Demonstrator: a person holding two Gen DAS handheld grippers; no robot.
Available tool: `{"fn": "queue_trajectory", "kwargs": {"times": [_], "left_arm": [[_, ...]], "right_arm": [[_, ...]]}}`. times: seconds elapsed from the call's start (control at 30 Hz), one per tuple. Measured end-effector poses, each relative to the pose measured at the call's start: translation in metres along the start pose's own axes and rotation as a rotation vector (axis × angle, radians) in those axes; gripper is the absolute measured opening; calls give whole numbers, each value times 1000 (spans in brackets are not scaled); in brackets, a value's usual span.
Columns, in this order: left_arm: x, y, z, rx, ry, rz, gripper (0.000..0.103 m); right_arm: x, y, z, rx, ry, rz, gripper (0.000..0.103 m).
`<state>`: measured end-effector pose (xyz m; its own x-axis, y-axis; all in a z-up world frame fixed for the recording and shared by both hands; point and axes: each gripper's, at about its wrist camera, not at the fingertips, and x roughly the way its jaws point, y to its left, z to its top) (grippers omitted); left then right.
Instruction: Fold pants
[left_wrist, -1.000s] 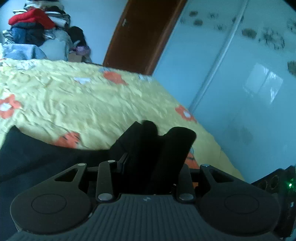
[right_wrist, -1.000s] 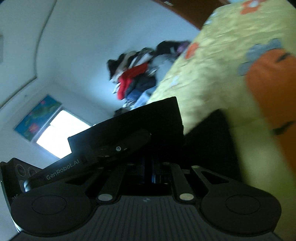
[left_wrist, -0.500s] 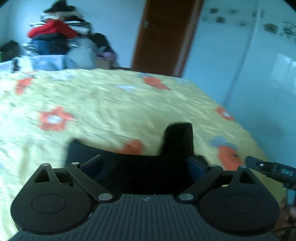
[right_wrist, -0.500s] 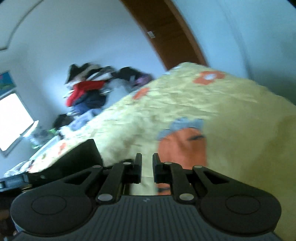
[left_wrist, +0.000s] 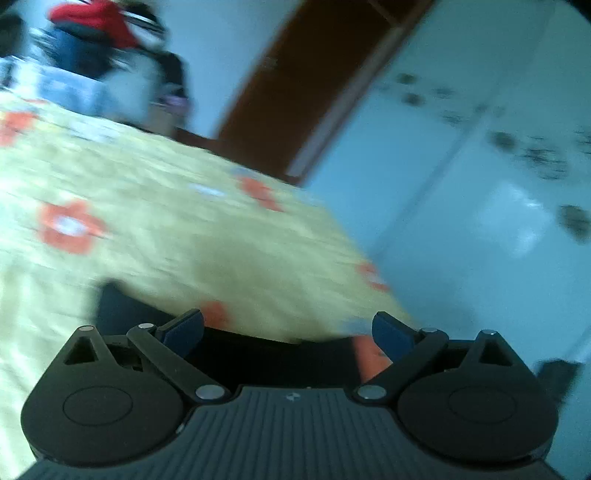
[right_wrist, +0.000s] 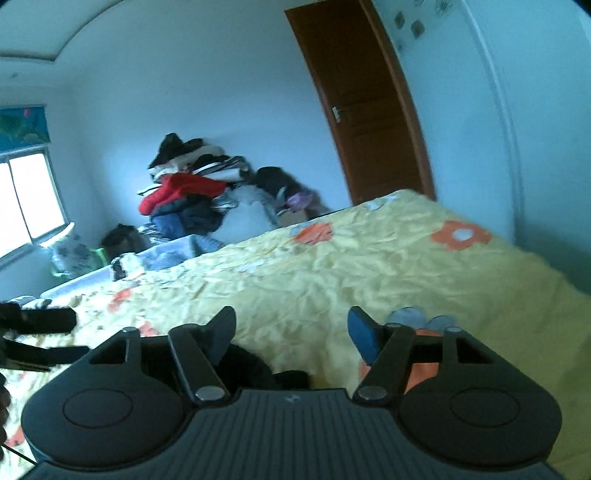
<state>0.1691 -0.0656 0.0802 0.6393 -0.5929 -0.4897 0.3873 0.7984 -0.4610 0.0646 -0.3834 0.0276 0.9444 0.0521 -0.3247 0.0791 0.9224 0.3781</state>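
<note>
The black pants (left_wrist: 258, 354) lie folded on the yellow flowered bed sheet (left_wrist: 184, 240), low in the left wrist view. My left gripper (left_wrist: 288, 326) hovers just above them, its jaws opening wide, and the blue pads (left_wrist: 184, 328) touch no cloth. In the right wrist view a bit of the black pants (right_wrist: 258, 369) shows under my right gripper (right_wrist: 291, 328). Its jaws are opening too, with only the sheet (right_wrist: 332, 277) seen between them. At that view's left edge, the black bars are probably the left gripper (right_wrist: 40, 321).
A pile of clothes (right_wrist: 184, 195) is heaped beyond the far side of the bed. A brown door (right_wrist: 369, 110) stands behind it, and a white wardrobe (left_wrist: 480, 184) runs along the bed's right edge. A window (right_wrist: 26, 199) is at the far left.
Both grippers were shut on the black pants a second ago and have let go and opened. The right gripper rolled upright and lifted. The left gripper pulled back from the cloth.
</note>
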Motion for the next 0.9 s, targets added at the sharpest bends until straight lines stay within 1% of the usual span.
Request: {"fn": "queue_trajectory", "kwargs": {"times": [0.03, 0.07, 0.1, 0.13, 0.2, 0.23, 0.27, 0.3, 0.37, 0.4, 0.43, 0.47, 0.5, 0.53, 0.6, 0.63, 0.67, 0.73, 0.77, 0.83, 0.87, 0.9], "left_arm": [[-4, 3, 3, 8, -1, 68, 99], [-6, 9, 8, 28, -7, 154, 99], [-6, 15, 13, 62, -16, 244, 99], [-5, 20, 16, 93, -20, 310, 99], [-4, 32, 21, 152, -21, 419, 99], [0, 37, 21, 169, -18, 448, 99], [4, 43, 23, 180, -12, 468, 99], [9, 49, 24, 191, 2, 478, 99], [20, 55, 20, 232, 32, 492, 99], [28, 56, 16, 271, 52, 506, 99], [34, 55, 12, 308, 66, 517, 99], [44, 53, 9, 348, 74, 525, 99], [41, 49, 0, 374, 74, 530, 99], [49, 50, -4, 391, 77, 538, 99], [67, 50, -9, 411, 97, 562, 99], [74, 50, -11, 419, 100, 572, 99], [76, 49, -12, 424, 96, 582, 99], [80, 48, -14, 431, 78, 608, 101], [83, 49, -13, 434, 71, 628, 102], [89, 51, -13, 436, 65, 674, 102], [92, 54, -14, 435, 70, 697, 102], [92, 55, -14, 437, 68, 710, 102]], "right_arm": [[1, -3, 0, 16, 18, 19, 72], [4, -5, -1, 38, 44, 55, 72], [8, -7, -2, 60, 72, 98, 72], [14, -8, -4, 88, 108, 153, 72], [22, -10, -9, 147, 155, 240, 72], [27, -12, -11, 177, 180, 278, 72], [34, -13, -14, 204, 202, 300, 72], [41, -15, -17, 218, 224, 299, 72], [55, -17, -22, 221, 266, 251, 73], [62, -20, -25, 225, 285, 229, 72], [68, -23, -26, 240, 301, 215, 71], [72, -27, -26, 257, 301, 219, 71], [76, -29, -25, 262, 300, 234, 66], [79, -28, -24, 259, 301, 238, 48], [86, -25, -21, 235, 316, 224, 22], [88, -22, -19, 199, 311, 221, 14], [87, -18, -17, 158, 304, 199, 12], [84, -11, -9, 69, 261, 173, 11], [81, -8, -5, 25, 226, 158, 11], [81, -6, -1, -27, 194, 111, 11], [87, -7, -2, -49, 211, 85, 11], [95, -8, -5, -63, 269, 63, 14]]}}
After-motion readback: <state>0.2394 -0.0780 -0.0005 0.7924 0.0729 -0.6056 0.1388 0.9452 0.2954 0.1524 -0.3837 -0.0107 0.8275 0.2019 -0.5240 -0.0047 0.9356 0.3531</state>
